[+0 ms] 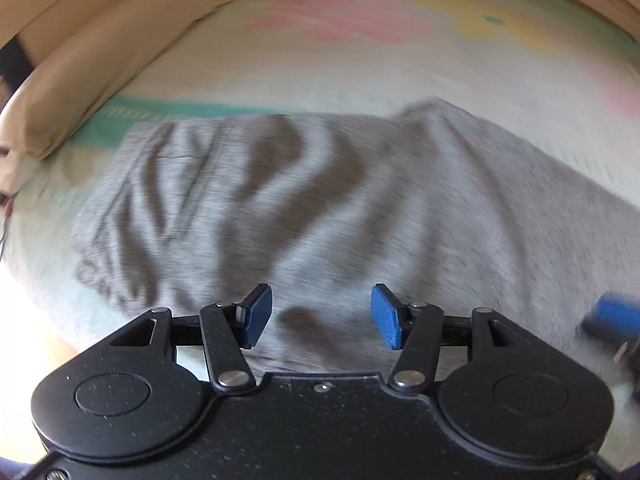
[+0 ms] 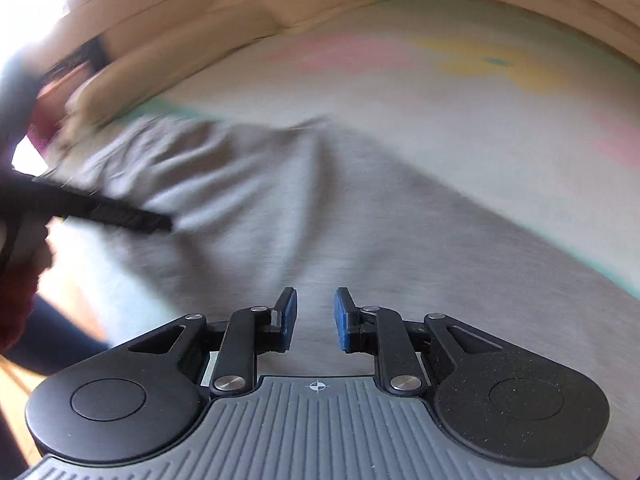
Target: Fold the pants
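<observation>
Grey pants point(image 1: 320, 200) lie spread and wrinkled across the bed point(image 1: 360, 60), filling the middle of my left view from nine o'clock over to three o'clock. My left gripper point(image 1: 322, 316) hangs just above them at six o'clock, its blue pads point(image 1: 386, 316) spread wide with nothing between them, only rumpled cloth showing in the gap. A tan pillow point(image 1: 100, 64) lies at ten o'clock, past the pants' far edge, on the pale sheet with its pink, yellow and green print. At four o'clock in that view a blurred blue tip of my right gripper point(image 1: 612, 316) pokes in over the cloth.

From my right view, the pants point(image 2: 340, 220) run from nine o'clock down to four o'clock. My right gripper point(image 2: 316, 318) sits over the smooth part at six o'clock, released, pads a little apart and holding nothing. At nine o'clock the dark body of my left gripper point(image 2: 100, 210) reaches over the wrinkled part; motion blur hides whether it touches the cloth.
</observation>
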A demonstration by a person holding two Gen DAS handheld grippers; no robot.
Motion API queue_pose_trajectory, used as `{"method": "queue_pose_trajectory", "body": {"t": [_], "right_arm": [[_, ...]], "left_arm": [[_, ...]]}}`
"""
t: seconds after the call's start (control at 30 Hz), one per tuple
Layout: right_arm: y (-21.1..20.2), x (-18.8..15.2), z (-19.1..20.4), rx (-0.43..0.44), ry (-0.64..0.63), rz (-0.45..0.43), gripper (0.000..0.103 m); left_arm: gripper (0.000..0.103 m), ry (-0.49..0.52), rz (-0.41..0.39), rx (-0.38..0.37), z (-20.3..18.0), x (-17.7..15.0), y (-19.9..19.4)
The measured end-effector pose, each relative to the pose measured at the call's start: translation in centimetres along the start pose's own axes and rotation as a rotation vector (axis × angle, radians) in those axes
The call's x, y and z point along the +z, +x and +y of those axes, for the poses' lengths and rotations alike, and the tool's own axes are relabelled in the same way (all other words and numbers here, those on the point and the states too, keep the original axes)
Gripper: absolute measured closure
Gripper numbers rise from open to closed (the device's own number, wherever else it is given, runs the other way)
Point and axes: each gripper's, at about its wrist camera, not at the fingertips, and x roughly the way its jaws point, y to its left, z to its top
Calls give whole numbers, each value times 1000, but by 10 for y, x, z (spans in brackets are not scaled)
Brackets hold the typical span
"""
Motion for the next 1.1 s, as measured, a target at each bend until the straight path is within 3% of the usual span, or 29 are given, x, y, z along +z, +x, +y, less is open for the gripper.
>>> {"method": "queue_pose_trajectory", "body": {"t": [0.13, 0.27, 0.4, 0.5, 0.63, 0.77, 0.87, 0.93, 1.0, 1.1], "right_arm": [[4, -28, -27, -73, 23, 130, 83], [-18, -41, -44, -28, 75, 134, 83], [-42, -46, -63, -35, 113, 116, 83], [-63, -45, -93, -86, 198, 51, 83], [-77, -43, -143, -198, 306, 19, 82], [-71, -62, -186, -323, 356, 102, 82], [-72, -90, -211, -335, 418, 176, 82], [-82, -98, -218, -305, 447, 156, 83], [-96, -105, -228, -311, 490, 127, 82], [-128, -120, -258, -349, 680, 12, 82]], "left_arm": [[41, 61, 66, 16, -14, -8, 8], [40, 126, 89, 56, -23, -15, 8], [43, 120, 87, 81, -34, -13, 3], [43, 103, 17, 41, -50, -7, -14], [41, 203, -66, -15, -96, 3, -24], [41, 264, -10, -103, -139, 1, -14], [41, 308, 66, -132, -164, -9, -4], [41, 344, 117, -127, -171, -18, 4], [41, 372, 89, -94, -182, -25, -2], [41, 380, 81, -89, -185, -26, -6]]}}
